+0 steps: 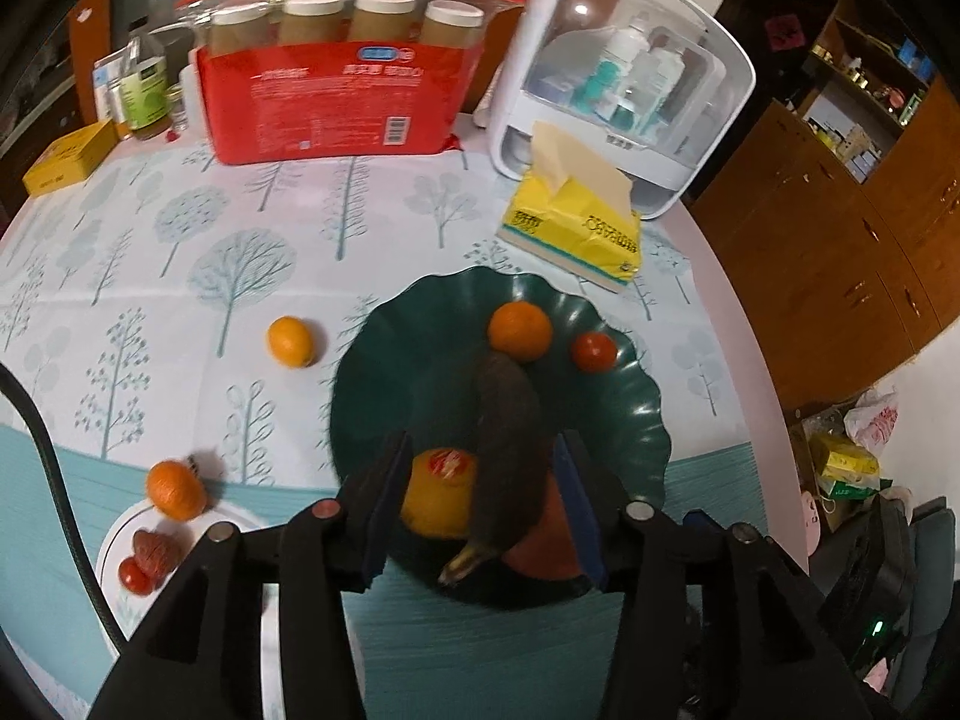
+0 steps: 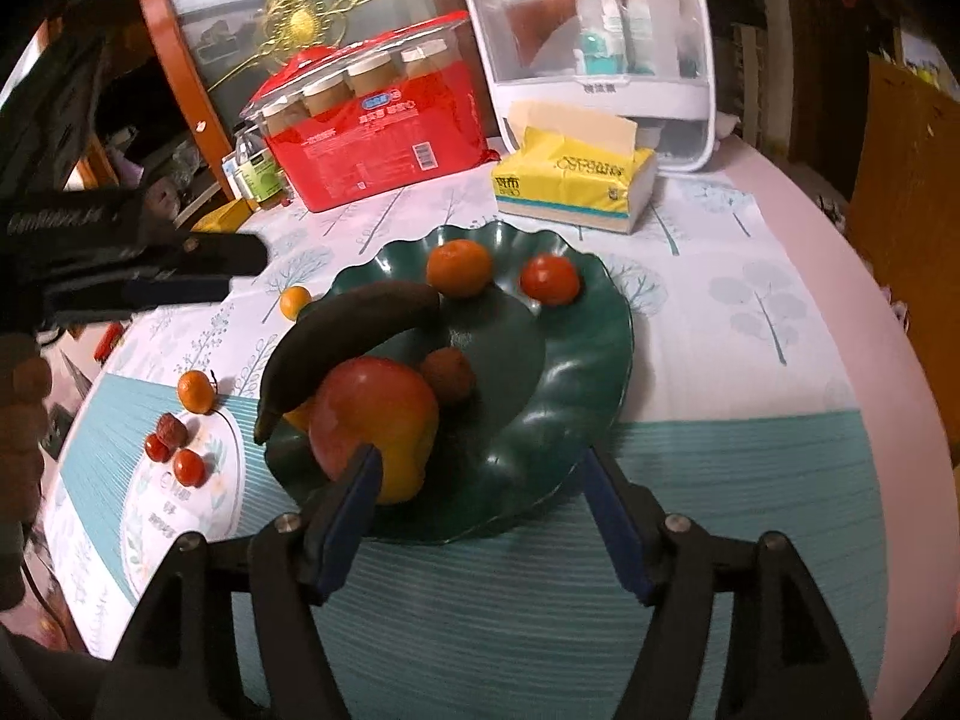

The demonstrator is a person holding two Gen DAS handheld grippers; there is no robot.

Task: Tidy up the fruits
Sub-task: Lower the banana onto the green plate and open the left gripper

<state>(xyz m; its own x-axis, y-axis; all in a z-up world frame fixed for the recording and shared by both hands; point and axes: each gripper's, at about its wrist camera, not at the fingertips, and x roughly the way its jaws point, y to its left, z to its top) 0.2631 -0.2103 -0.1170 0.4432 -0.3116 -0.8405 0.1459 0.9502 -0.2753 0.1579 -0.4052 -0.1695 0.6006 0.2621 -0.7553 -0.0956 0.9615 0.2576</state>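
The left hand-held gripper (image 1: pixel 480 504) hangs released over the green plate (image 1: pixel 624 420), its pads on either side of the dark banana (image 1: pixel 510 420) without pressing it; the banana's long axis runs away from the fingers. The right hand-held gripper (image 2: pixel 480 468) is released and holds nothing. Loose oranges (image 1: pixel 291 341) lie on the surface to the left, nearer the left hand.

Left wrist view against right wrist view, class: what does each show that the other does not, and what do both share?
Only the left wrist view shows the sticker on the yellow fruit. Only the right wrist view shows the small brown fruit in the green plate and the left gripper from the side. Both share the dark banana, tissue pack and red box.
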